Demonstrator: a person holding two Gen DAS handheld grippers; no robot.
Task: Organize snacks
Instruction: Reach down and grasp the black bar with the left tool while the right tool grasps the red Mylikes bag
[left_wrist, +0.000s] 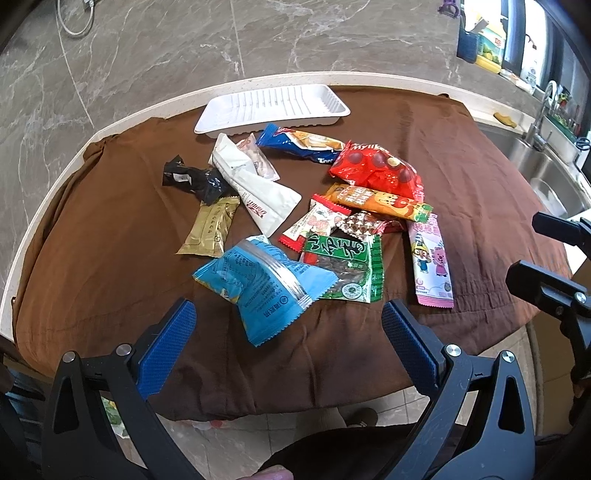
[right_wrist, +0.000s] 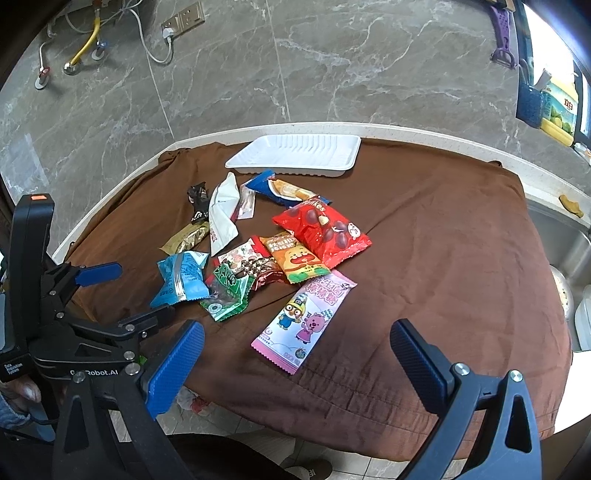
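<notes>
Several snack packets lie in a loose heap on a brown cloth (left_wrist: 110, 258). Among them are a light blue packet (left_wrist: 258, 284), a green one (left_wrist: 343, 266), a pink cartoon packet (right_wrist: 304, 319), a red chocolate bag (left_wrist: 376, 168), a gold packet (left_wrist: 208, 230) and a white pouch (left_wrist: 255, 192). An empty white tray (left_wrist: 271, 109) sits behind the heap at the far edge. My left gripper (left_wrist: 288, 314) is open just short of the light blue packet. My right gripper (right_wrist: 295, 339) is open, with the pink packet between and beyond its fingers. Neither holds anything.
The cloth covers a counter with a pale rim (left_wrist: 55, 184) against a grey marble wall (left_wrist: 184, 44). A steel sink (left_wrist: 554, 177) with a tap lies to the right. The left gripper's body (right_wrist: 74, 314) shows at the left of the right wrist view.
</notes>
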